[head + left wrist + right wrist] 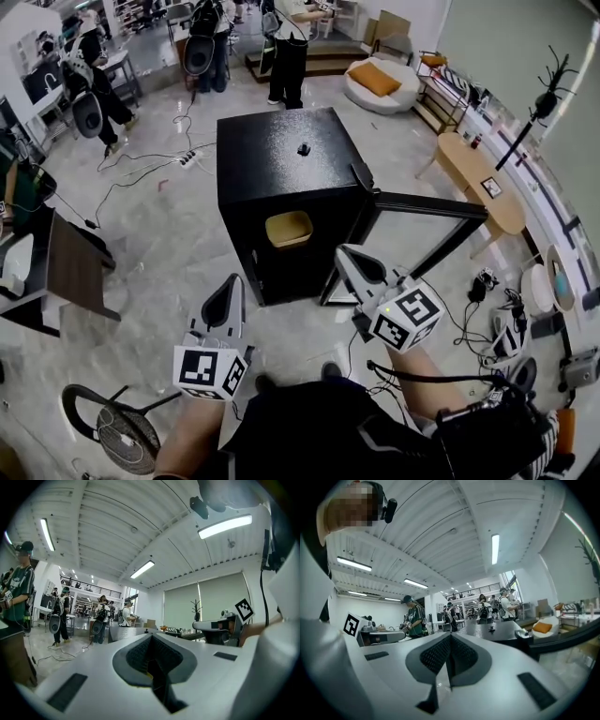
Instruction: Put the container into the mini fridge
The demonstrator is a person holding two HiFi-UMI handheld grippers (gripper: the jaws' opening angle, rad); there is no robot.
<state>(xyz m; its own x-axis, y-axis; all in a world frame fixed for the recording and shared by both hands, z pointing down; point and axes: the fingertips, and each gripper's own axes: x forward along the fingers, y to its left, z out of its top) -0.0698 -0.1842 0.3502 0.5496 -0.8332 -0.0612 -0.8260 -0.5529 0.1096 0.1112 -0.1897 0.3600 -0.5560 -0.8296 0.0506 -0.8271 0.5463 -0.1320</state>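
Well apart from container [289,228] in fridge [277,173], left claw [230,283] and right claw [346,254] closed, empty.

Tan open-topped plastic container [289,228]: upright inside black boxy mini fridge [281,155], ahead between left gripper [232,286] and right gripper [349,255]. Fridge door open, beside right gripper.

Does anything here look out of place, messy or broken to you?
Nothing looks spilled or broken. The mini fridge has its door hanging wide open, with the tan container sitting inside. A small dark object sits alone on the fridge's top, and loose cables trail across the floor beside it.
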